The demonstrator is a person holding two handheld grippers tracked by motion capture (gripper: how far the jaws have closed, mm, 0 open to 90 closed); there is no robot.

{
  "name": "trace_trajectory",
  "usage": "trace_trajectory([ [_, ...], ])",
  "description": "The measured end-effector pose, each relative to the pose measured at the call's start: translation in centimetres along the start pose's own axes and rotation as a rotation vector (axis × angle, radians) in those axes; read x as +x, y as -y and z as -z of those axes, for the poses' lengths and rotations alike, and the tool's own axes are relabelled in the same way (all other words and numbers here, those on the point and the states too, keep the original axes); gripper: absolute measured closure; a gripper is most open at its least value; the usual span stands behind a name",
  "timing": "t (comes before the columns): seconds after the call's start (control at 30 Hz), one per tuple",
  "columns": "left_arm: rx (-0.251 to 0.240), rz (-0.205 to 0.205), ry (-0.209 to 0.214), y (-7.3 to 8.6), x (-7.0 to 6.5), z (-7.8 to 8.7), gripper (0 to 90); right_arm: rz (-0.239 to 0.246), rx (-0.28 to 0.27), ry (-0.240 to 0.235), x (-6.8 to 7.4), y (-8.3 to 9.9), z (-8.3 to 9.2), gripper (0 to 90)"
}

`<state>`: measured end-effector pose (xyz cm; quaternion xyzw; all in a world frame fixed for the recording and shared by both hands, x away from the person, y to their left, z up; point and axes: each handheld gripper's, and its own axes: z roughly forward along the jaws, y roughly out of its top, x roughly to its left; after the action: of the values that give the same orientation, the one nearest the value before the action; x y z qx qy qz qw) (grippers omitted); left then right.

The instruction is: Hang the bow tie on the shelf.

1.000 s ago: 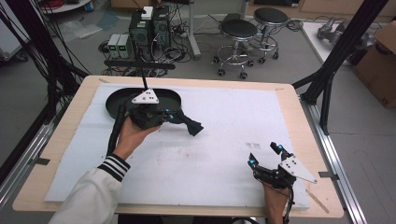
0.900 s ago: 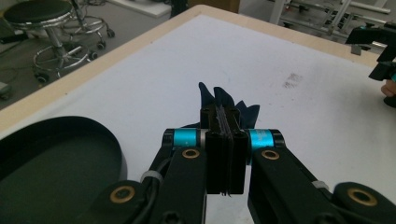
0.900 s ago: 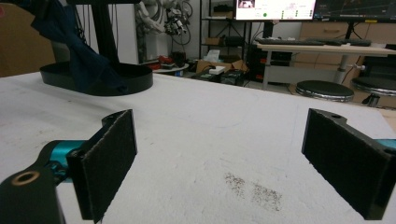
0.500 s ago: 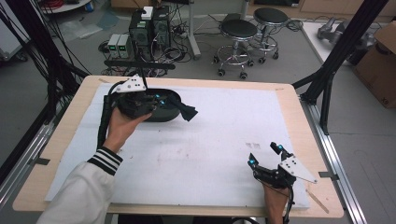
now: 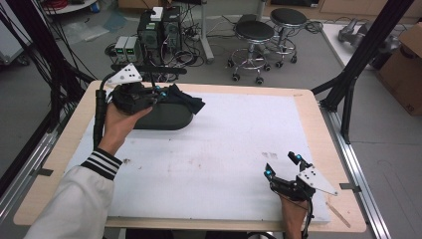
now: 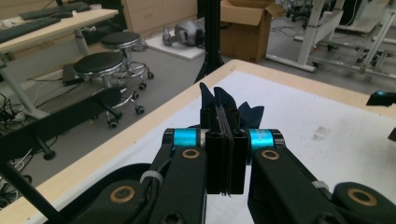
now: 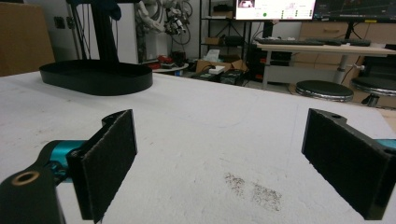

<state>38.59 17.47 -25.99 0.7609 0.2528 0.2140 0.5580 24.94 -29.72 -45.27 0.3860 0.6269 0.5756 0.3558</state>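
The left gripper (image 5: pixel 161 94) is up at the far left of the table (image 5: pixel 308 107), held in the person's left hand (image 5: pixel 117 124). Its two black jaws are squeezed tight together on a dark blue cloth (image 5: pixel 186 101). In the left gripper view, the cloth (image 6: pixel 227 109) is pinched flat between the two pads, and a bunch of it pokes out past the tips in crumpled points. From above, the loose end of the cloth hangs out to the right of the gripper, over the far edge of a black oval tray (image 5: pixel 166 118). I cannot tell if the cloth touches the tray. The tray sits on the white mat (image 5: pixel 224 149) that covers most of the table. The right gripper (image 5: pixel 281 166) is near the front right corner of the table, well apart from the cloth and the tray. Its jaws are spread wide with nothing between them. In the right gripper view, the two flat black pads (image 7: pixel 109 163) stand far apart just above the white mat, and a dark smudge (image 7: pixel 254 189) shows on the mat between them. The black oval tray (image 7: pixel 95 77) shows far off on the left of that view. Behind the table, two round black stools (image 5: pixel 256 35) stand on the grey floor.
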Motion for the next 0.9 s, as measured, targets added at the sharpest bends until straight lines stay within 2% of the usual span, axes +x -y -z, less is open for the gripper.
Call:
trace_trajectory([
  [0.1,-0.018,-0.011,-0.013,-0.8,0.3,0.5,88.9,-0.001,0.001,0.0,0.0,0.0,0.0,9.4],
  [0.47,-0.065,-0.005,-0.067,-2.5,1.5,1.9,88.9,0.002,-0.002,-0.001,0.0,0.0,0.0,9.4],
  [0.73,-0.066,0.022,-0.122,-2.4,3.0,2.7,88.9,0.004,-0.002,0.0,0.0,0.0,0.0,9.3],
  [0.9,-0.062,0.024,-0.17,-2.1,4.0,2.9,88.9,0.001,0.002,0.001,0.1,0.0,0.0,9.4],
])
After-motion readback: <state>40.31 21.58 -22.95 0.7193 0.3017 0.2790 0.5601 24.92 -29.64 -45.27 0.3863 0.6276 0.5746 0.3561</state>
